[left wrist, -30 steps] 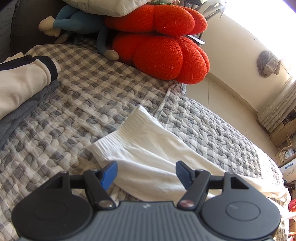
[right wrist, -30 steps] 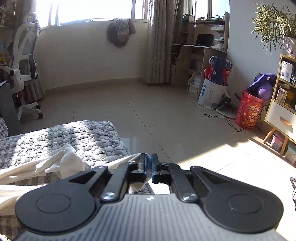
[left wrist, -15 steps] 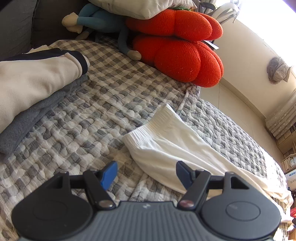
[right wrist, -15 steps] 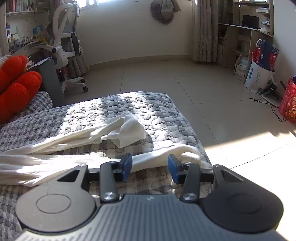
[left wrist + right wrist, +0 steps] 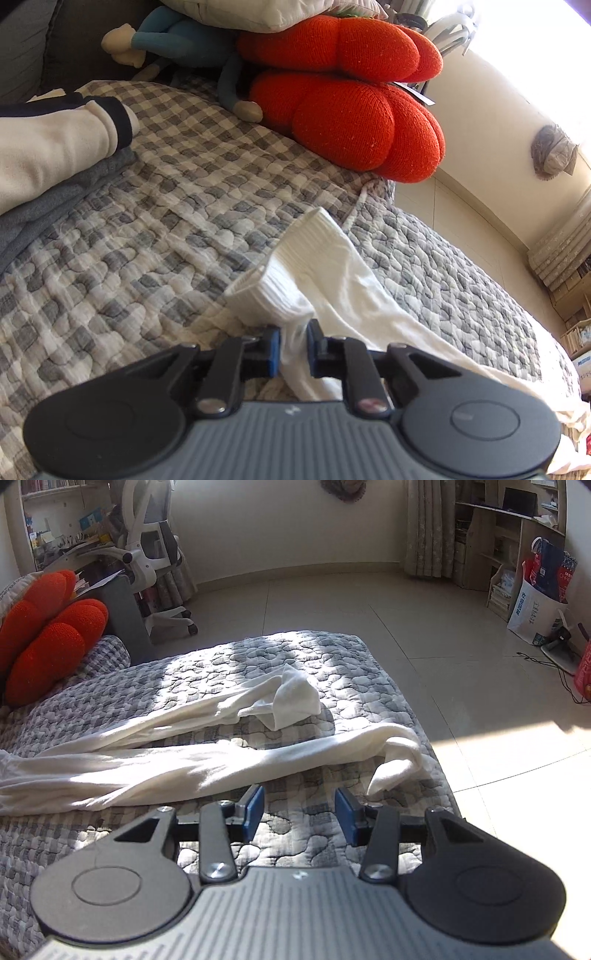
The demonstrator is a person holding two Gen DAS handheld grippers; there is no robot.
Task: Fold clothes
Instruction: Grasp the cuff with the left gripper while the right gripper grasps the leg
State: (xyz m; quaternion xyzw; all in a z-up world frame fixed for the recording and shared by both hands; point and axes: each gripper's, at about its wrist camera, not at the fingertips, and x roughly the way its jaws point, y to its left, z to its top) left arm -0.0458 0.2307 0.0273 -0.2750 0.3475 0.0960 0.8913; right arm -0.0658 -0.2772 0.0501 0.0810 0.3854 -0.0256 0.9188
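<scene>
Pointing steeply down at the bed (image 5: pixel 155 221), the left gripper (image 5: pixel 294 349) has just closed its jaws on the white tights (image 5: pixel 332 280) lying there; the right gripper (image 5: pixel 300 812) hovers with jaws half open, empty.

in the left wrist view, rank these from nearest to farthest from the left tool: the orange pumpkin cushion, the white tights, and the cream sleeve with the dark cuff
1. White tights: waistband pinched in the left tool.
2. Cream sleeve with the dark cuff: far left, on grey folded clothing.
3. Orange pumpkin cushion: at the back, upper right.
</scene>
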